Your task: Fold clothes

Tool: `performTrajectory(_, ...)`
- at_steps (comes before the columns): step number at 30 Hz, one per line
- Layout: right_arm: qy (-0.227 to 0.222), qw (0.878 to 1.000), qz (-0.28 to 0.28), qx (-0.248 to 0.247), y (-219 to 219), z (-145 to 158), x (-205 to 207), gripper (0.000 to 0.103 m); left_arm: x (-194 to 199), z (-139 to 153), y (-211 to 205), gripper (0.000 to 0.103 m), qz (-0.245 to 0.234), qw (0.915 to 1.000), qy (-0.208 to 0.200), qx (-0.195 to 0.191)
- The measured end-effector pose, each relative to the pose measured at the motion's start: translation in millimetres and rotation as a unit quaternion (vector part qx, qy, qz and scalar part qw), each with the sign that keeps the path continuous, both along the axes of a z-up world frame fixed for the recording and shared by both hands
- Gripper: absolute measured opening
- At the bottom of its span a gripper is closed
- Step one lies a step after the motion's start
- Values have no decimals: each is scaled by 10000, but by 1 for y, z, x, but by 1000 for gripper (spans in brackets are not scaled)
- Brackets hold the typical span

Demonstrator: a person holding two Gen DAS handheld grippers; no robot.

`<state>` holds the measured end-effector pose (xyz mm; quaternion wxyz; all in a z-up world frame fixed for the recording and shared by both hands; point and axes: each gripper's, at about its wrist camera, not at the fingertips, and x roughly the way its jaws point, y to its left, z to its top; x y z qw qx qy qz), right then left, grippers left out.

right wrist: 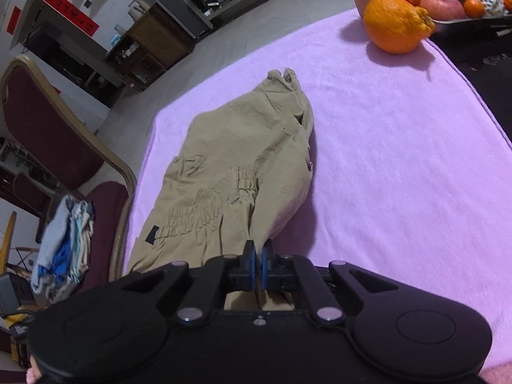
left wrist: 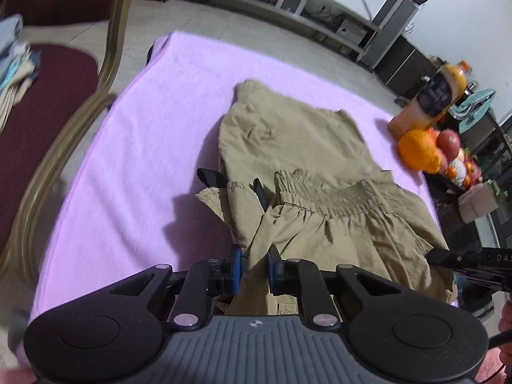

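Khaki trousers (left wrist: 297, 147) lie across a pink cloth (left wrist: 134, 160), their near edge bunched up into both grippers. Off to the left stands a maroon chair (left wrist: 48, 118) with a pile of clothes (right wrist: 64, 243) on its seat; next comes the left gripper (left wrist: 238, 188), its fingers partly spread with a fold of the trousers between them, then the right gripper (right wrist: 258, 249), pressed together on the fabric. Farthest right, an orange (right wrist: 395, 24) sits beside a juice bottle (left wrist: 432, 99).
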<state>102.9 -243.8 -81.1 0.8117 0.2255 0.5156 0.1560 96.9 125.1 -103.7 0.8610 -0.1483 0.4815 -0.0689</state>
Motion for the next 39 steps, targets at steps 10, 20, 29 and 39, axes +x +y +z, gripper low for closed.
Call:
performTrajectory(10, -392, 9936, 308, -1014, 2, -18, 9, 28, -2, -15, -2, 31, 36, 9990, -39, 448)
performTrajectory(20, -1420, 9659, 921, -1958, 5, 27, 37, 56, 20, 24, -58, 28, -772, 9905, -756, 850)
performTrajectory(29, -891, 9798, 1736, 431, 34, -27, 84, 6, 73, -11, -90, 9, -1539, 9775, -393, 1389)
performTrajectory(39, -236, 9856, 1674, -76, 48, -79, 107, 0, 83, -34, -95, 9, -1550, 9760, -676, 1375)
